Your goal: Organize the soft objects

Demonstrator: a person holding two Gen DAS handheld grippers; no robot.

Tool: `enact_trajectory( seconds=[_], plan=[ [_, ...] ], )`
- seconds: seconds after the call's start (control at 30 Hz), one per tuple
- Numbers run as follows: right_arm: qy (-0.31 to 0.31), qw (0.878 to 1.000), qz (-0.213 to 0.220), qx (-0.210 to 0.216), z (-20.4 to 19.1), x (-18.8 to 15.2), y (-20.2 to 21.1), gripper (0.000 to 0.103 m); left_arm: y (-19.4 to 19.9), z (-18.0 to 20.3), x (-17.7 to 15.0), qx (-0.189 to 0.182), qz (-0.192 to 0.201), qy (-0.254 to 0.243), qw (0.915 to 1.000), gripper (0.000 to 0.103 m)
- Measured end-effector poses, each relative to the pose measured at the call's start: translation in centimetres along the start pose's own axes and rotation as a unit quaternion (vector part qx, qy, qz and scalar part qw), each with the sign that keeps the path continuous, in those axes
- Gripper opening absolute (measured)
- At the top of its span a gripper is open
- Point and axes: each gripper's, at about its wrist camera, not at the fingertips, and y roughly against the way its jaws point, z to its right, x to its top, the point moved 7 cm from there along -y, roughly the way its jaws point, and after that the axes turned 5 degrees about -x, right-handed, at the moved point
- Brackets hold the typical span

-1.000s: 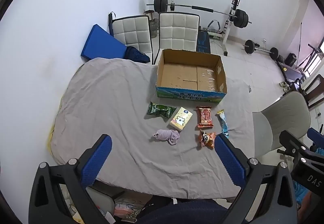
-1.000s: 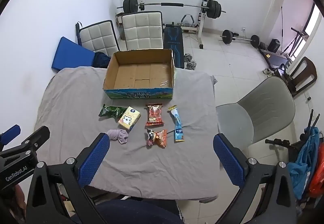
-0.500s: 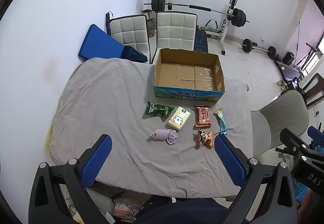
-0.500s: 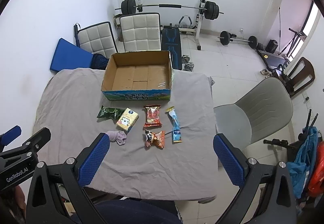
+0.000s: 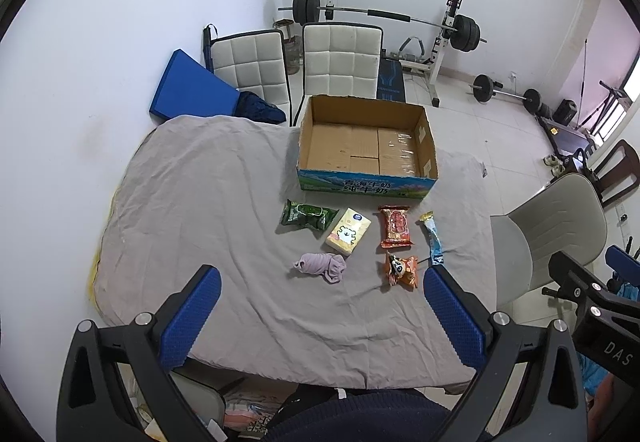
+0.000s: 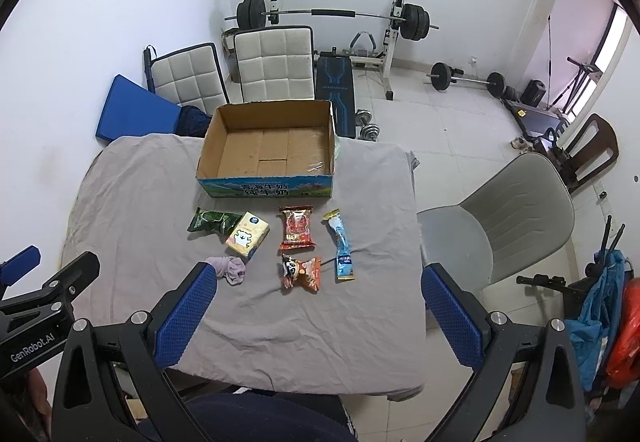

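Sock, lilac and bunched, lies at frame centre on the grey cloth, below the empty box; my left gripper and right gripper hover wide open, holding nothing.

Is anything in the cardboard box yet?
No, the cardboard box shows only its bare bottom flaps, while the snack packets, tissue pack and purple cloth lie on the grey sheet in front of it.

Matt, wrinkled grey cloth covers the table; the box is plain brown cardboard; the snack packets look glossy.
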Motion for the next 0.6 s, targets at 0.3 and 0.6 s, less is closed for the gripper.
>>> enact_trajectory(
  seconds=[0.3, 0.6],
  plan=[
    [-0.002, 1.0, 0.006, -0.005, 0.21, -0.03, 0.45, 0.103, 0.03, 0.47, 0.01, -0.001, 0.003, -0.001, 1.0, 0.103],
    [-0.008, 1.0, 0.01, -0.003, 0.37, 0.2, 0.45, 0.103, 0.57, 0.57, 0.49, -0.003, 0.006, -0.004, 1.0, 0.103]
  ],
)
